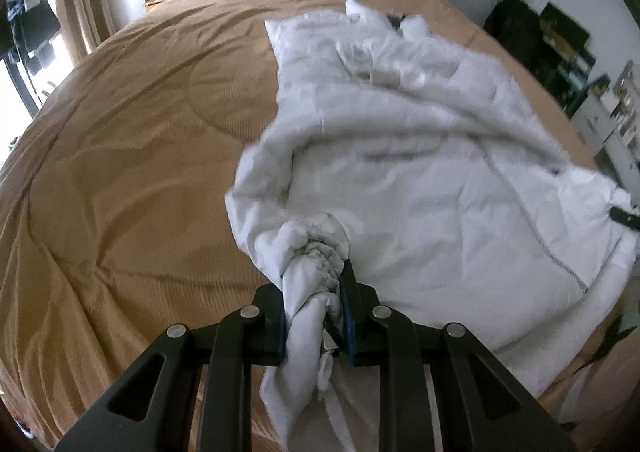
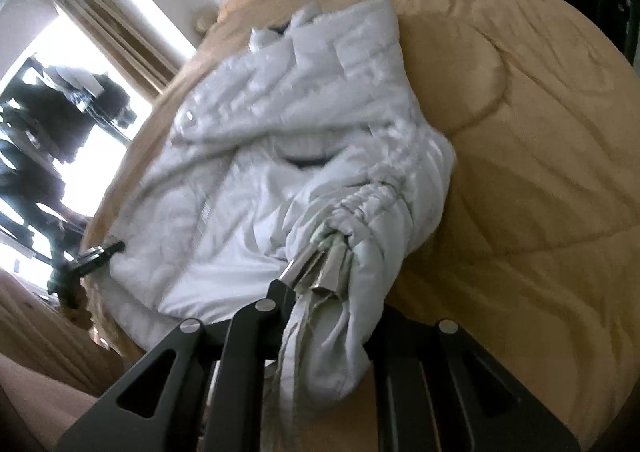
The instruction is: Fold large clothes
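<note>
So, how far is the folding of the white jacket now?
Early stage. Done: the white jacket lies on the tan bedspread with its zipper side up. In hand: the left gripper and the right gripper are each shut on a bunched corner of its near hem. Left: no neat fold shows yet; the far part is still crumpled.
</note>
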A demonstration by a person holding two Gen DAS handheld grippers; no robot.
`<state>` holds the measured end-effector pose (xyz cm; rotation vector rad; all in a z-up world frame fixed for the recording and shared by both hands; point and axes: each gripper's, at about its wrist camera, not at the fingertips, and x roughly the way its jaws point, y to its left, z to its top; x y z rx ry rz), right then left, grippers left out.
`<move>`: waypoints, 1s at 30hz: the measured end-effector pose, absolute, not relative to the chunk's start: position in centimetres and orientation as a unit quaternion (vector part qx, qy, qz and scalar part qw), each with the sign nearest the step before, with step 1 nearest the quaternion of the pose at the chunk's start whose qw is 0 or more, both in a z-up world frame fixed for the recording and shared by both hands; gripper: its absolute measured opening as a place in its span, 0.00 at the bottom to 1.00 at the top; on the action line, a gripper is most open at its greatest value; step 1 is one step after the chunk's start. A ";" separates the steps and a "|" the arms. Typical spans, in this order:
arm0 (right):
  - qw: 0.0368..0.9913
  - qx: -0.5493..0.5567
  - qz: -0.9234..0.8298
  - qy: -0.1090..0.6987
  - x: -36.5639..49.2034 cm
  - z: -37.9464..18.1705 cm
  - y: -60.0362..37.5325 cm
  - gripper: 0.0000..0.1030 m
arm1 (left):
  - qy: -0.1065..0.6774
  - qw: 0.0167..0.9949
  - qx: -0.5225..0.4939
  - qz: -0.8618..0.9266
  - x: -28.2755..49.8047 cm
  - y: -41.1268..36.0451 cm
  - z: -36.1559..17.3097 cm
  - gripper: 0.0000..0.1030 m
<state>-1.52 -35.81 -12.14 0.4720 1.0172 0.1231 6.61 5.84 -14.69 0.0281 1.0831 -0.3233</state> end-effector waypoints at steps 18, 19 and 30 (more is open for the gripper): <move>0.883 0.222 0.085 0.405 5.0 -2.7 -38.0 0.12 | 0.456 0.873 -0.032 -0.173 15.2 5.3 -4.5 0.20; 0.883 0.222 0.084 0.405 5.4 -2.5 -38.1 0.12 | 0.455 0.873 -0.031 -0.171 15.9 5.1 -4.3 0.20; 0.886 0.228 0.074 0.397 12.1 -0.4 -39.4 0.12 | 0.449 0.879 -0.038 -0.159 23.5 3.6 -2.5 0.20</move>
